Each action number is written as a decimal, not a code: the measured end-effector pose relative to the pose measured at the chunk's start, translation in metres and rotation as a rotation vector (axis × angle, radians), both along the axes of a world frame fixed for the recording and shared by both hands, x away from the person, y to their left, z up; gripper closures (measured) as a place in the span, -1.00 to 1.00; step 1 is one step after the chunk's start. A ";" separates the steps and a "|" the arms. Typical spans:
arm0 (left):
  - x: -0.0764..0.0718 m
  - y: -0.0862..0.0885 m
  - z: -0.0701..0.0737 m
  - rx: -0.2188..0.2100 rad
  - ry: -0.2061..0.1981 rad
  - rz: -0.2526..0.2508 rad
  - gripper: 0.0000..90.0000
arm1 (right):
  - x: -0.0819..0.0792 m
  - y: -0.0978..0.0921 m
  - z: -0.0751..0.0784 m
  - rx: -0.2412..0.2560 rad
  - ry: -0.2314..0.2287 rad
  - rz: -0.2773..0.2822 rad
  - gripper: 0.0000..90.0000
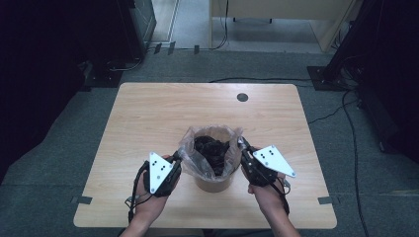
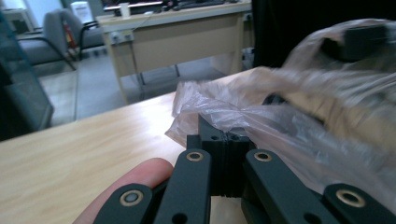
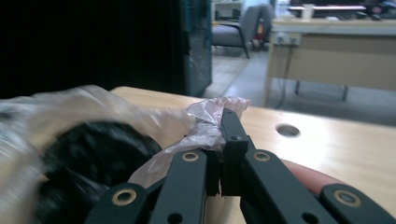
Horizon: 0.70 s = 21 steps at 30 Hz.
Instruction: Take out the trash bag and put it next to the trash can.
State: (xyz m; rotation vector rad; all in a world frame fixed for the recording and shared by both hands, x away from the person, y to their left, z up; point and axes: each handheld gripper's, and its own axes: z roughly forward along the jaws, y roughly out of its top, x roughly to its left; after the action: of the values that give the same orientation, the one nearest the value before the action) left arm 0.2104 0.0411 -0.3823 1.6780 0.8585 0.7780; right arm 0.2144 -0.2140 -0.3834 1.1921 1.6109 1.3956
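Note:
A small tan bin [image 1: 213, 180] stands near the front middle of the wooden table [image 1: 148, 113]. A clear plastic bag [image 1: 197, 153] lines it, and something dark and crumpled [image 1: 212, 148] lies inside. My left gripper [image 1: 179, 157] is shut on the bag's left rim; in the left gripper view the jaws pinch the bag film [image 2: 219, 112]. My right gripper [image 1: 242, 146] is shut on the right rim, where a bunched edge of the bag [image 3: 208, 119] is squeezed between the jaws. Both hands hold the grippers level with the bin's top.
A round cable hole [image 1: 242, 97] is at the table's far edge. Beyond the table are grey carpet, cables [image 1: 346, 118], dark stands at both sides and a light wooden desk [image 3: 336, 51]. Bare tabletop lies behind and to both sides of the bin.

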 end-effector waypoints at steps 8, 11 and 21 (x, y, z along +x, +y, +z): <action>0.016 -0.010 0.037 -0.068 0.011 -0.109 1.00 | 0.000 0.016 0.035 0.048 -0.099 0.046 1.00; 0.020 -0.007 0.029 -0.032 0.047 -0.117 0.89 | -0.003 0.014 0.025 0.032 -0.069 0.049 0.97; 0.021 -0.005 0.002 -0.019 0.117 -0.129 0.42 | -0.020 -0.027 -0.004 0.136 0.066 0.091 0.49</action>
State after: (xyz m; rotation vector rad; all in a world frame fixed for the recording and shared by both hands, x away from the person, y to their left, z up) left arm 0.2313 0.0359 -0.3799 1.7571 0.8257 0.5875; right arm 0.1944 -0.2411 -0.3869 1.2689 1.6560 1.5598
